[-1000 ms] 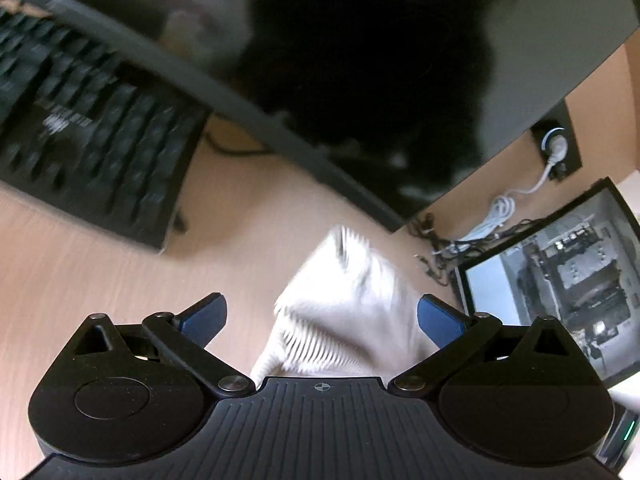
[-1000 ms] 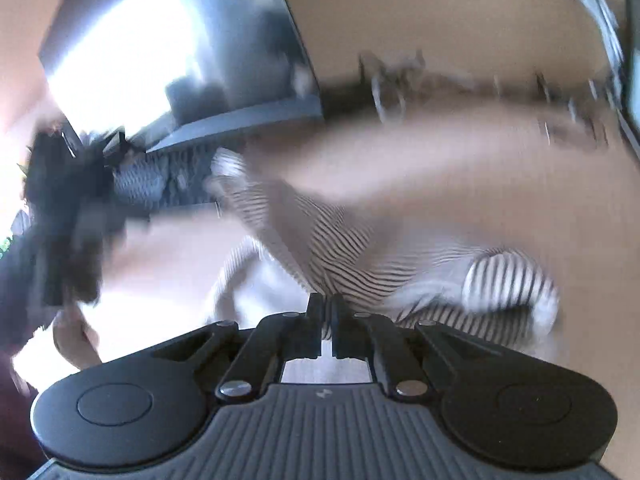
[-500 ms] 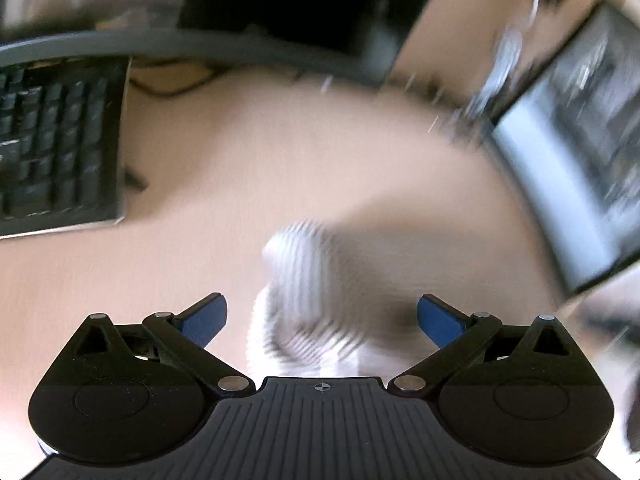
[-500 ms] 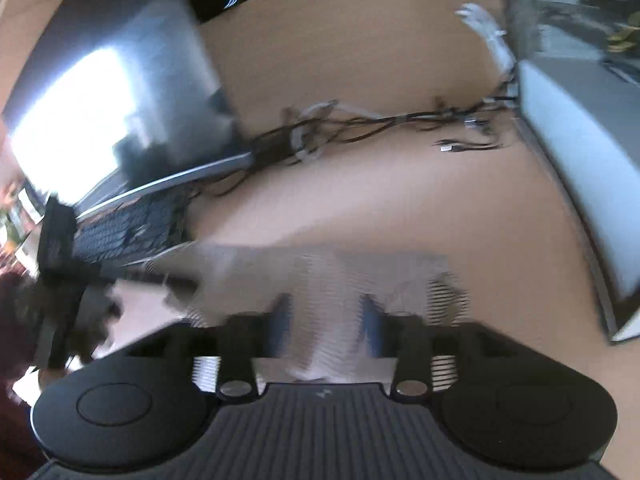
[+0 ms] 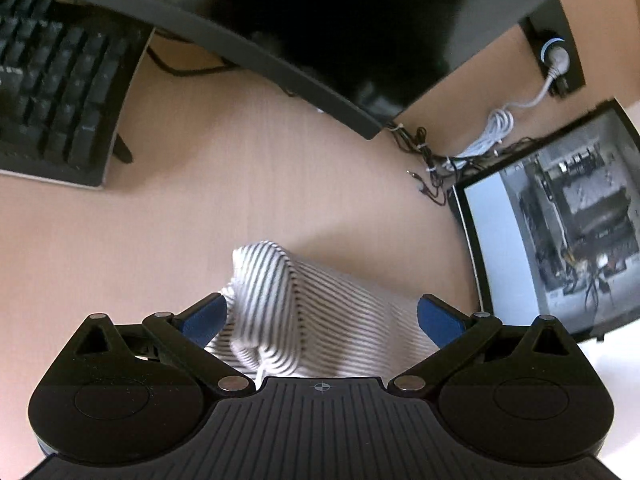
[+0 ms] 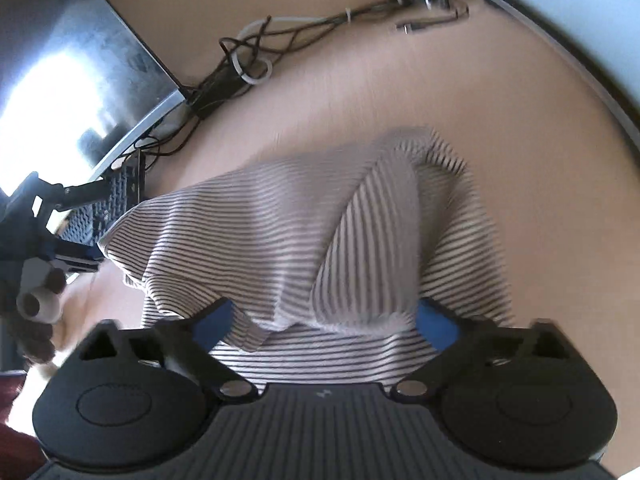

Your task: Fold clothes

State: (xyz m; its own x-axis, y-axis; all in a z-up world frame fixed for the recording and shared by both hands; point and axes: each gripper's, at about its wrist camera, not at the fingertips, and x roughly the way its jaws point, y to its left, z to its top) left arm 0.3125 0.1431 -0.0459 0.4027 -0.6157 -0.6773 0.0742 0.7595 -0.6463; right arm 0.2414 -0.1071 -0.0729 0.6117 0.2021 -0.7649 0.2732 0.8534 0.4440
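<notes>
Where the pale wooden desk (image 5: pixel 248 184) runs between keyboard (image 5: pixel 52 92), curved monitor (image 5: pixel 320 20) and cables (image 6: pixel 248 60), the striped shirt (image 6: pixel 320 240) lies bunched mid-desk; the right gripper (image 6: pixel 324 320), pinching cloth a second ago, now spreads wide; the left gripper (image 5: pixel 320 316) stays spread; bare wood borders the shirt.

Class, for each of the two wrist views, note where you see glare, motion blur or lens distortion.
Left wrist view: mostly sharp; the monitor edge bows from fisheye distortion; the striped garment is slightly soft. Right wrist view: bright glare on the monitor; motion blur smears the striped garment's right edge and the cables.
</notes>
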